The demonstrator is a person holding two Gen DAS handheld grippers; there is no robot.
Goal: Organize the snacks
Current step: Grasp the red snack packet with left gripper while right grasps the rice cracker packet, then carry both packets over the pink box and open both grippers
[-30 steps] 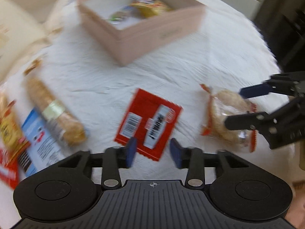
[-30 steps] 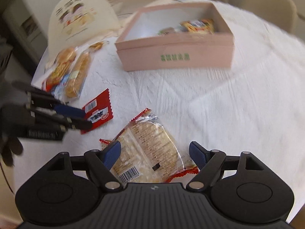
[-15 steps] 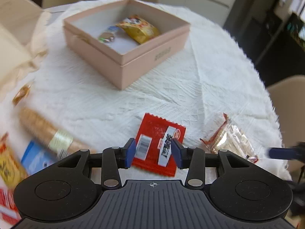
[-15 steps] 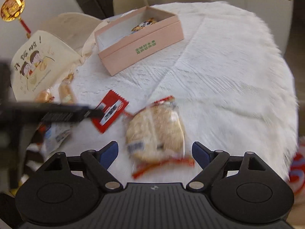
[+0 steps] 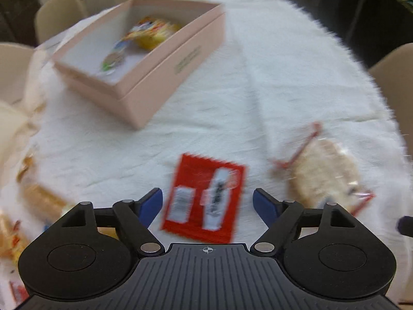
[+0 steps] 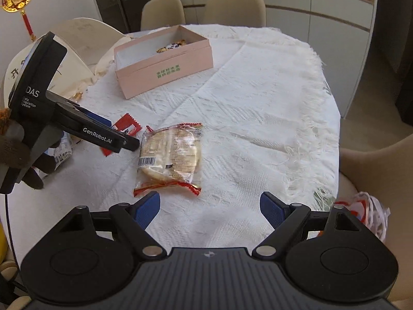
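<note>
The left gripper [image 5: 207, 202] is being held over the red snack packet [image 5: 204, 199], its jaws having just been opened wide; the packet is lying flat on the white tablecloth [image 5: 271, 77] between the blue fingertips [image 5: 152, 204] and is not being pressed by either. In the right wrist view the same gripper [image 6: 129, 143] is being gripped by a dark-gloved hand [image 6: 18, 155], and the words "GenRobot.AI", "DAS" and "Data Acquisition System" are being shown on its body.

The right gripper [image 6: 209, 209] is being held with its jaws spread apart and nothing between them; the clear, red-edged rice cracker pack [image 6: 170, 155] is lying just beyond its fingertips, barcode toward the left gripper.

The pink box [image 6: 165, 62] is sitting open at the far side of the table, well apart from both packets, with green printed characters on its front wall that are too small to be read. A yellow snack bag [image 5: 152, 32] is being held inside it. A wide bare stretch of cloth is being left between the box and the packets, and more to the right up to the fringed table edge [image 6: 327, 129]. Further snacks [image 5: 41, 201] are being crowded at the left edge. Beige chairs [image 6: 235, 7] are being kept close around the table.
</note>
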